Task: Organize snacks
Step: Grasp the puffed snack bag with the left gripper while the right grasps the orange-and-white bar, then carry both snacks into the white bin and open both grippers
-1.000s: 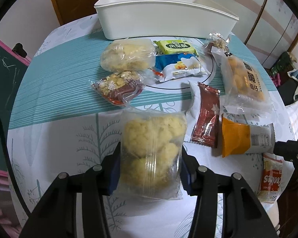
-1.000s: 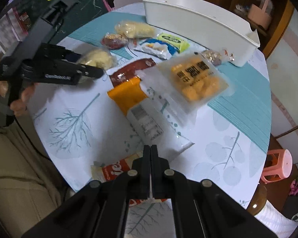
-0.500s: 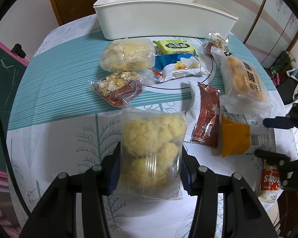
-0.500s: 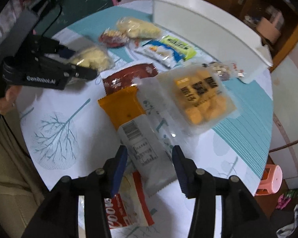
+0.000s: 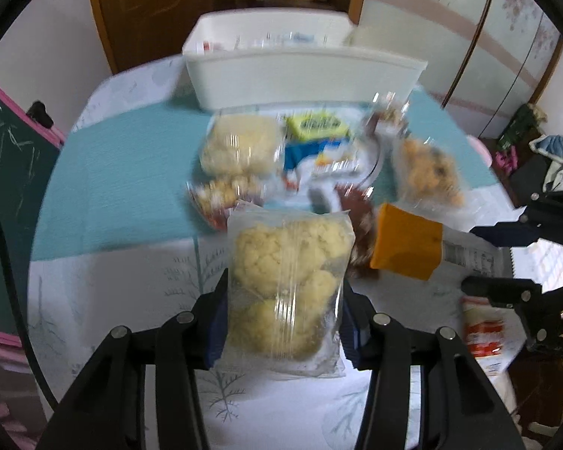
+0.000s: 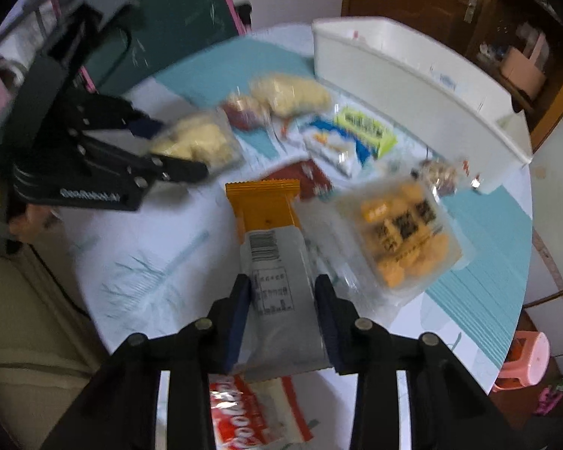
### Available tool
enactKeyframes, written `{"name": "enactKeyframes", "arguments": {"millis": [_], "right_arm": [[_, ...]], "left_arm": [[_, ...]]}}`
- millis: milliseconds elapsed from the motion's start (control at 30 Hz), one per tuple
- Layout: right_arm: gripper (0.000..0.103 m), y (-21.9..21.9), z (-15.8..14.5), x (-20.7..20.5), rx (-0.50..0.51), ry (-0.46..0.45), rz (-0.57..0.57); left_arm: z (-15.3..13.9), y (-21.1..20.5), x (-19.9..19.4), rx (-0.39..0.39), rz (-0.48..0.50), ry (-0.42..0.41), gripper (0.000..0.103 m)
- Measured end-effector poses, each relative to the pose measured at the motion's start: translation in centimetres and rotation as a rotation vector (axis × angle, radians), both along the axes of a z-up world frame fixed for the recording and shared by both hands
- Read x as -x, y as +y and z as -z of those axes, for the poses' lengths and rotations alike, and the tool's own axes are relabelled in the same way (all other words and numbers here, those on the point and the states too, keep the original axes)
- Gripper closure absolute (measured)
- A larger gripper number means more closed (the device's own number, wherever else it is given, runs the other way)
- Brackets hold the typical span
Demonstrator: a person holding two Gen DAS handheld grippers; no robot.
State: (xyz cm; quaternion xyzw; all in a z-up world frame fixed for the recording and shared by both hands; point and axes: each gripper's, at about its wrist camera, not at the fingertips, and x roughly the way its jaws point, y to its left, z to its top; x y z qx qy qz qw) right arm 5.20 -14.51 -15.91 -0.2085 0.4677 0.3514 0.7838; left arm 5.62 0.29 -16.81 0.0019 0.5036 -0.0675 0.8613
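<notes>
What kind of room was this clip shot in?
Most likely a lived-in home room, perhaps a dining area: a round table with a printed cloth, a wooden door, a green chalkboard and a pink plastic stool beside it.

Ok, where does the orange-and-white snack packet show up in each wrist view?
Left wrist: the orange-and-white packet lies right of centre, its white end running toward the right claw at the picture's edge.
Right wrist: the packet is bottom centre, between that claw's closing pads.
Shared landmark: the white bin at the table's far side.
</notes>
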Motion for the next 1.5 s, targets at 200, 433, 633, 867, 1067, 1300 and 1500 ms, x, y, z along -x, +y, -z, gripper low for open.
{"name": "enactKeyframes", "arguments": {"millis": [200,433,633,867,1067,1300,1500], "right_arm": [[0.068,-1.7,-5.6,-0.9,-0.172,-0.058,0.086],[0.068,-3.3,-12.8,-6.7,-0.354,-0.167,0.3],[0.067,-4.8,-17.8,-12.4,-0.512,-0.202,0.501],[0.067,-5.1,-20.1,-19.1,-0.566,-0.194,0.65],[0.067,-3.7,-19.6,-23.2,-0.541,-0.181,0.699],[0.067,-1.9,-18.3,-24.7,-0.458,-0.199,0.712],[0.057,-2.1,-16.2,-25.5,-0.418,-0.14,0.729]], "left_arm": [[-6.6,0.2,-1.0,0.021,0.017,-0.143,0.055],[-14.2,-0.7,-5.2,-0.037,0.048,-0.314,0.055],[-19.5,-1.7,-10.3,-0.092,0.046,-0.418,0.055],[-22.4,-2.1,-18.3,-0.112,0.005,-0.439,0.055],[-21.3,-1.8,-23.0,-0.088,-0.014,-0.374,0.055],[-18.7,-1.6,-25.9,-0.094,-0.036,-0.31,0.05],[-17.7,-0.7,-26.5,-0.089,-0.089,-0.311,0.004]]}}
